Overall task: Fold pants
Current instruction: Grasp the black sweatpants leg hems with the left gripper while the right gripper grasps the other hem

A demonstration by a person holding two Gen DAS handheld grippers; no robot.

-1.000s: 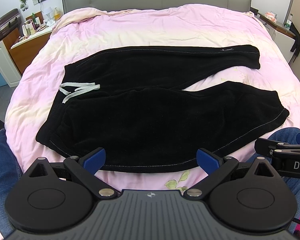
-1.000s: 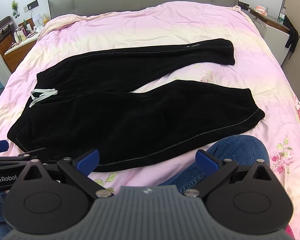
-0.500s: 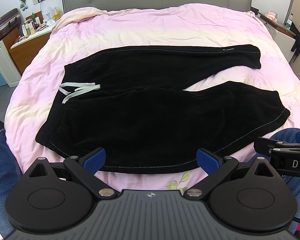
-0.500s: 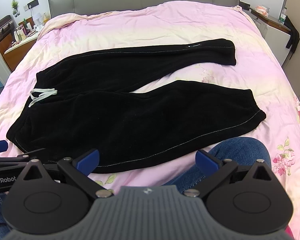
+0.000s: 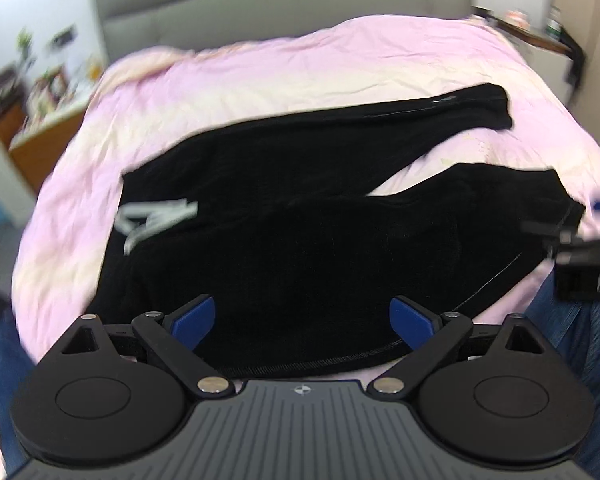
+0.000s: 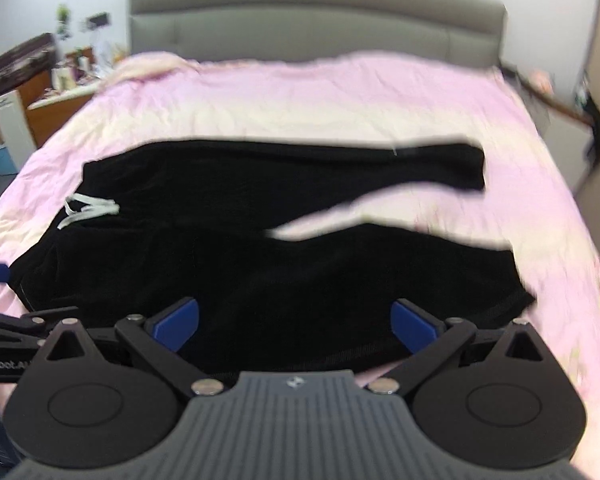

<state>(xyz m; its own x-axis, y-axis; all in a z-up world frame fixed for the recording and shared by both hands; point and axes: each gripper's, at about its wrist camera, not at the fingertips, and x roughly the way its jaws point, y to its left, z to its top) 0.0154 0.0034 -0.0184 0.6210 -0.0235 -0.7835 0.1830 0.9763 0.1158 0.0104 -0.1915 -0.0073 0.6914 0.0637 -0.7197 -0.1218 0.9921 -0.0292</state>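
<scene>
Black pants (image 5: pixel 320 248) lie spread flat on the pink bed cover (image 5: pixel 300 80), waist at the left with a white drawstring (image 5: pixel 152 216), both legs stretched to the right. They also show in the right wrist view (image 6: pixel 260 260), with the drawstring (image 6: pixel 88 210) at the left. My left gripper (image 5: pixel 302 320) is open and empty, hovering over the near edge of the pants. My right gripper (image 6: pixel 296 322) is open and empty over the near leg. Both views are motion-blurred.
A grey headboard (image 6: pixel 316 20) stands at the far end. A wooden side table with clutter (image 6: pixel 60 92) is at the left, a dark shelf (image 5: pixel 540 36) at the right. The person's jeans-clad knee (image 5: pixel 572 340) shows near the bed's front edge.
Both grippers have moved forward over the near edge of the pants, and the views are now blurred. The pants have not moved. Both jaws stay open.
</scene>
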